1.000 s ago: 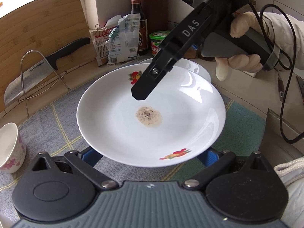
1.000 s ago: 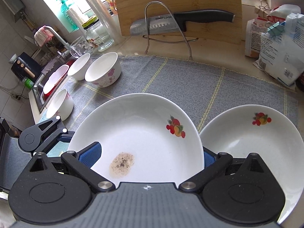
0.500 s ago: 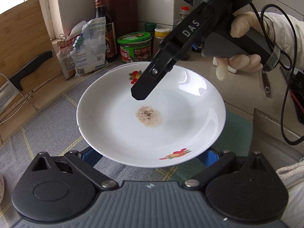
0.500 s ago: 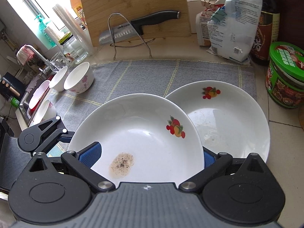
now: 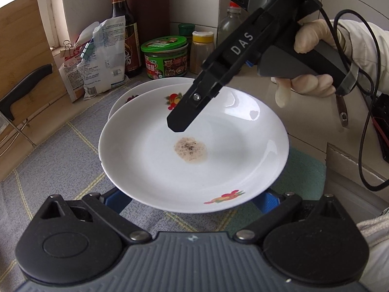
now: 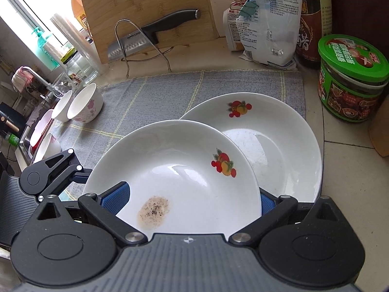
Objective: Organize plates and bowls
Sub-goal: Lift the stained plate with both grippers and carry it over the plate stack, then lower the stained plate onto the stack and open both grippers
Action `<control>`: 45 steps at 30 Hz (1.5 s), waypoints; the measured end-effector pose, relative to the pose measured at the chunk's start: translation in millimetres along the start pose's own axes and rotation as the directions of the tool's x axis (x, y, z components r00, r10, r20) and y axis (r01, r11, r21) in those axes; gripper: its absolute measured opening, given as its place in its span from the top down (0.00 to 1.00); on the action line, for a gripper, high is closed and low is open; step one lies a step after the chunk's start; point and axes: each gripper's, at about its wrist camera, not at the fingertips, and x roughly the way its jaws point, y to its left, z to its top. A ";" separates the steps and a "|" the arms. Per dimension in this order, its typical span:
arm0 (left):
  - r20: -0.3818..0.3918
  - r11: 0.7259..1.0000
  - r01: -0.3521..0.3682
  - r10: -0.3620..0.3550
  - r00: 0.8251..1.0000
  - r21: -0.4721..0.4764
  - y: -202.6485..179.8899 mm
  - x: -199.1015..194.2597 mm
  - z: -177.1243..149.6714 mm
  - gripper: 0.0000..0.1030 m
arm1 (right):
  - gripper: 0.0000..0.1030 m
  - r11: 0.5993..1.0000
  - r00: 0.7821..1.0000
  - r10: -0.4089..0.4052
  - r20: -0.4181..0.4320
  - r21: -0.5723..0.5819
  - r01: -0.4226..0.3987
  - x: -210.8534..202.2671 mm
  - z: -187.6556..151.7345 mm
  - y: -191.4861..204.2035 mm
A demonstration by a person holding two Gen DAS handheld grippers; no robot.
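Soiled plate (image 5: pixel 218 155): sitting mid-frame, being gripped at opposite rims by left gripper (image 5: pixel 192 198) and right gripper (image 6: pixel 194 200), overlapping second plate (image 6: pixel 274 141) lying on grey cloth (image 6: pixel 170 92) behind it.

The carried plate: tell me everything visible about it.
The carried plate is a shallow, round, glossy white dish, seemingly ceramic, with fruit decals on its rim and a brownish speckled residue patch near the centre. It is roughly level above the grey mat, overlapping a matching plate below. The left gripper and right gripper each grip its rim.
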 end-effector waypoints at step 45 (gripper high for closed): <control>-0.016 0.999 -0.019 0.019 1.000 0.033 16.8 33.6 22.7 0.01 | 0.00 0.999 1.000 -0.028 -0.009 0.045 0.028 14.9 15.2 -33.8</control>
